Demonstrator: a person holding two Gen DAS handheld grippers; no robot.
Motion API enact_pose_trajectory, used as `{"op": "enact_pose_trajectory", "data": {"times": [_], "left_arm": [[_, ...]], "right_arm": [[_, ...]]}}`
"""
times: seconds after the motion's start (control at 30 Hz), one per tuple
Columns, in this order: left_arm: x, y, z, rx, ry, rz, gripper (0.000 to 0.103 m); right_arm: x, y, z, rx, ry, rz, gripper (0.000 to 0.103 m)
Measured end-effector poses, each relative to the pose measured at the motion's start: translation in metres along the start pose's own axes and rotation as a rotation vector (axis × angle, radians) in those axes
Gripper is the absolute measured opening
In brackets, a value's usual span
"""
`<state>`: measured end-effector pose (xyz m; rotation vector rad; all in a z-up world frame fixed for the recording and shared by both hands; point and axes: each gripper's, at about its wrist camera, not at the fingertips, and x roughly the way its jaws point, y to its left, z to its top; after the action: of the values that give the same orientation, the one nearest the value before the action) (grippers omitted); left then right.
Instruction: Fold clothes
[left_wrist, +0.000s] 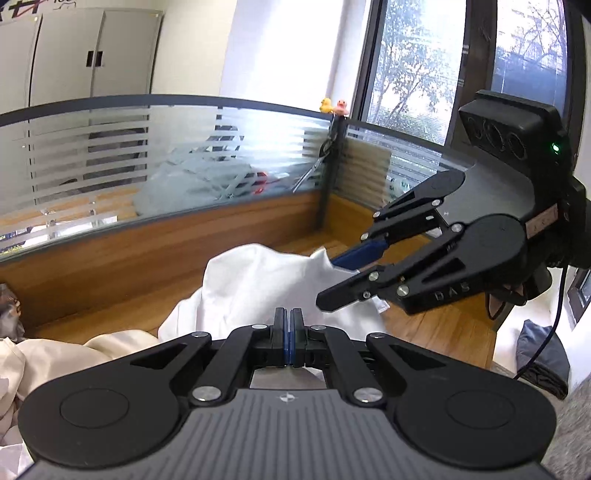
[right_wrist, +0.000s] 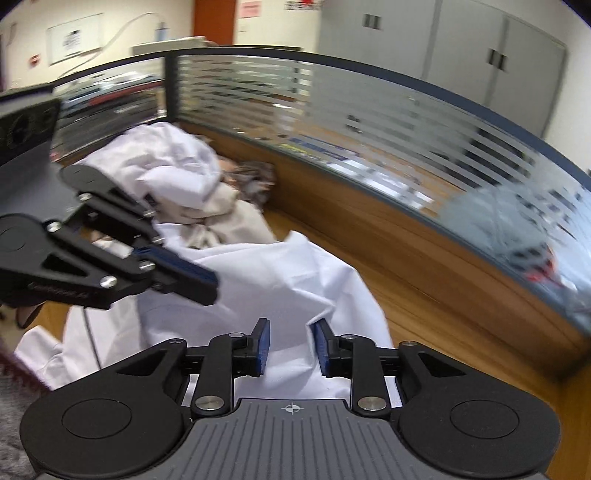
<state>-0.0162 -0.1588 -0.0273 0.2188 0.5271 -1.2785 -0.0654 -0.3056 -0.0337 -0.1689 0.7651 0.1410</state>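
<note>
White garment (right_wrist: 280, 280) lies bunched on the wooden worktop (right_wrist: 436, 306), draped twd its near edge, w/ one peak lifted up.

Nearest: left gripper (left_wrist: 288, 319) has its fingers pressed tight together. Cloth sits right in front of & under the tips, but can't tell if any is pinched btwn them. Right gripper (right_wrist: 290, 341) has its fingers (right_wrist: 263, 339) a narrow way apart; a corner of the cloth hangs in the gap, pads not pressing on it. So right side prob. has no hold.

Bit further: left wrist view shows the right gripper's blue pads next to a raised corner of the garment, apart from it.

Further back: a pile of other clothes (right_wrist: 173, 173), white & beige, heaped twd the far left corner of the worktop, touching or overlapping the garment's far edge. Behind it the glass partition (right_wrist: 369, 122).

Risks, as I judge:
- Corner slips out of the right fingers' gap, fabric slumps, fold edge is lost.
- If left has no real pinch, a lift gets nothing.
- Pulling could drag the pile along, since they overlap.
- Cloth hanging over the near edge may slide off.
</note>
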Motion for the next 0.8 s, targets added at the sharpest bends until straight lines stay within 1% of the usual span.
{"op": "enact_pose_trajectory", "data": {"times": [0.07,0.17,0.23,0.3,0.33,0.43,0.47,0.5,0.53,0.57,0.63,0.67,0.7,0.73,0.77,0.8], "left_arm": [[-0.002,0.001,0.001,-0.006,-0.004,0.011,0.0],[-0.004,0.004,0.002,-0.031,-0.007,0.017,0.0],[-0.006,0.005,0.002,-0.049,-0.009,0.02,0.0],[-0.009,0.007,0.001,-0.068,-0.009,0.023,0.0],[-0.01,0.009,0.0,-0.077,-0.01,0.026,0.0],[-0.012,0.012,-0.001,-0.104,-0.01,0.039,0.0],[-0.013,0.013,-0.002,-0.109,-0.007,0.044,0.0],[-0.013,0.014,-0.004,-0.109,-0.003,0.051,0.0],[-0.012,0.015,-0.007,-0.105,0.004,0.059,0.0],[-0.011,0.016,-0.01,-0.1,0.012,0.066,0.0],[-0.009,0.017,-0.015,-0.071,0.039,0.076,0.0],[-0.008,0.016,-0.017,-0.049,0.049,0.076,0.001],[-0.009,0.015,-0.017,-0.028,0.054,0.077,0.001],[-0.009,0.014,-0.017,-0.008,0.057,0.079,0.002],[-0.01,0.014,-0.016,0.006,0.057,0.074,0.009],[-0.01,0.014,-0.015,0.016,0.058,0.063,0.021]], "right_arm": [[-0.006,0.005,0.005,-0.027,-0.018,0.015,0.022],[-0.014,0.014,0.013,-0.058,-0.03,0.052,0.022],[-0.016,0.02,0.016,-0.083,-0.016,0.076,0.022],[-0.006,0.027,0.019,-0.102,0.024,0.074,0.021],[-0.002,0.029,0.017,-0.117,0.042,0.04,0.021],[0.022,0.027,0.009,-0.136,0.105,-0.034,0.028],[0.03,0.024,0.005,-0.126,0.122,-0.048,0.035],[0.036,0.02,0.001,-0.1,0.132,-0.037,0.042],[0.043,0.016,-0.002,-0.074,0.143,-0.026,0.044],[0.047,0.01,-0.004,-0.022,0.145,0.005,0.043],[0.056,-0.002,-0.007,0.092,0.145,0.065,0.014],[0.059,-0.009,-0.008,0.158,0.145,0.094,0.008],[0.058,-0.012,-0.009,0.2,0.138,0.107,0.007],[0.054,-0.014,-0.007,0.214,0.128,0.114,0.007],[0.051,-0.014,-0.006,0.226,0.117,0.121,0.007],[0.047,-0.014,-0.003,0.229,0.108,0.124,0.007]]}}
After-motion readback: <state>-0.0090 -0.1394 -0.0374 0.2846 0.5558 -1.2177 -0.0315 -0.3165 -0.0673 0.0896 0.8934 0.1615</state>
